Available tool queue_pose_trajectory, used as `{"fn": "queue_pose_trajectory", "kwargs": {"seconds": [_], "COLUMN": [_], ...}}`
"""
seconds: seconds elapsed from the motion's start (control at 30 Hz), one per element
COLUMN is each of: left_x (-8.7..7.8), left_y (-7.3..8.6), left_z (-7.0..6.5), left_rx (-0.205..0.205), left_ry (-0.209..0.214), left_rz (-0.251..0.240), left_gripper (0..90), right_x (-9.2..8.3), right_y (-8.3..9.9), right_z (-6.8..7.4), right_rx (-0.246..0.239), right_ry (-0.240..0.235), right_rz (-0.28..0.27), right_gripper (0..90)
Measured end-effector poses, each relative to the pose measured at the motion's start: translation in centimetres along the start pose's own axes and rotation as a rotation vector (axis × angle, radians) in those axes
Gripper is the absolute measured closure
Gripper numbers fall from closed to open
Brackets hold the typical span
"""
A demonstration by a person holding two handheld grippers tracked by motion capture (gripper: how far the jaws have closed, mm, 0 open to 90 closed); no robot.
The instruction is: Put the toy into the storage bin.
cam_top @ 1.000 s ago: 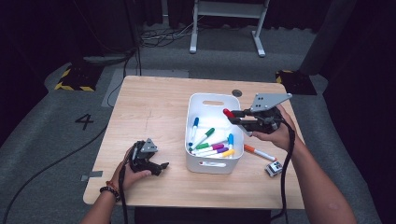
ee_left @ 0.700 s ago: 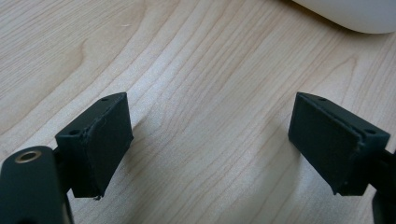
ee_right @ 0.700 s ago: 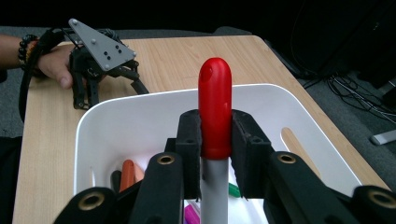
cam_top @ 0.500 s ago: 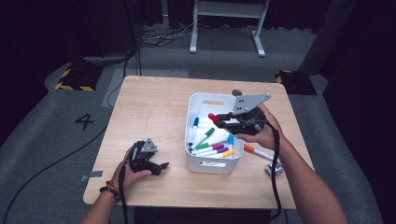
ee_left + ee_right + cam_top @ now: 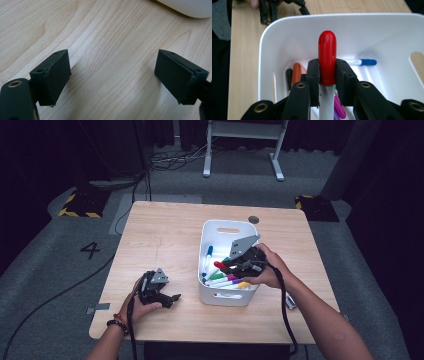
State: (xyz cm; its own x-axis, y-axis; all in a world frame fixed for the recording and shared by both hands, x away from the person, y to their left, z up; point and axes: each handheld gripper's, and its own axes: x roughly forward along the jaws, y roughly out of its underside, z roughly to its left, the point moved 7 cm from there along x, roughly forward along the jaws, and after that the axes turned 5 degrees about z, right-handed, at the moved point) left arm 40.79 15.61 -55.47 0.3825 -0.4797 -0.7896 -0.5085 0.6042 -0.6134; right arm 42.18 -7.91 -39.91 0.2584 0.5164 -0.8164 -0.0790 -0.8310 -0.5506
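A white bin (image 5: 210, 232) stands in the middle of the wooden table (image 5: 165, 230) and holds several coloured markers (image 5: 227, 281). My right gripper (image 5: 223, 266) hangs inside the bin, shut on a red-capped marker (image 5: 220, 265). In the right gripper view the red-capped marker (image 5: 327, 60) is pinched between the pads, cap pointing away, over the bin (image 5: 287, 32). A blue-capped marker (image 5: 362, 62) lies on the bin floor beyond. My left gripper (image 5: 172, 300) rests on the table left of the bin, open and holding nothing. The left gripper (image 5: 120, 80) stands wide over bare wood.
A small object (image 5: 291, 302) lies on the table just right of the bin, partly behind my right forearm. A cable (image 5: 285, 320) trails from the right gripper over the near table edge. A corner of the bin (image 5: 190, 7) is at the top of the left gripper view.
My right gripper has moved left and down with the red-capped marker, from above the bin's right rim to inside the bin. The left gripper has stayed put.
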Motion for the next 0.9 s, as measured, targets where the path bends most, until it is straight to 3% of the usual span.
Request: {"fn": "queue_pose_trajectory", "kwargs": {"seconds": [0.23, 0.6, 0.9], "left_x": [0.0, 0.0, 0.0], "left_y": [0.0, 0.0, 0.0], "left_z": [0.0, 0.0, 0.0], "left_rx": [0.000, 0.000, 0.000], "left_ry": [0.002, 0.000, 0.000], "left_rz": [0.000, -0.001, 0.000], "left_gripper": [13.8, 13.8, 13.8], "right_x": [0.9, 2.1, 2.6], "right_y": [0.8, 0.8, 0.7], "right_z": [0.9, 2.0, 2.4], "right_rx": [-0.007, -0.049, -0.090], "right_ry": [-0.024, -0.058, -0.055], "right_rz": [0.085, 0.143, 0.174], "right_gripper": [74.7, 74.6, 74.4]}}
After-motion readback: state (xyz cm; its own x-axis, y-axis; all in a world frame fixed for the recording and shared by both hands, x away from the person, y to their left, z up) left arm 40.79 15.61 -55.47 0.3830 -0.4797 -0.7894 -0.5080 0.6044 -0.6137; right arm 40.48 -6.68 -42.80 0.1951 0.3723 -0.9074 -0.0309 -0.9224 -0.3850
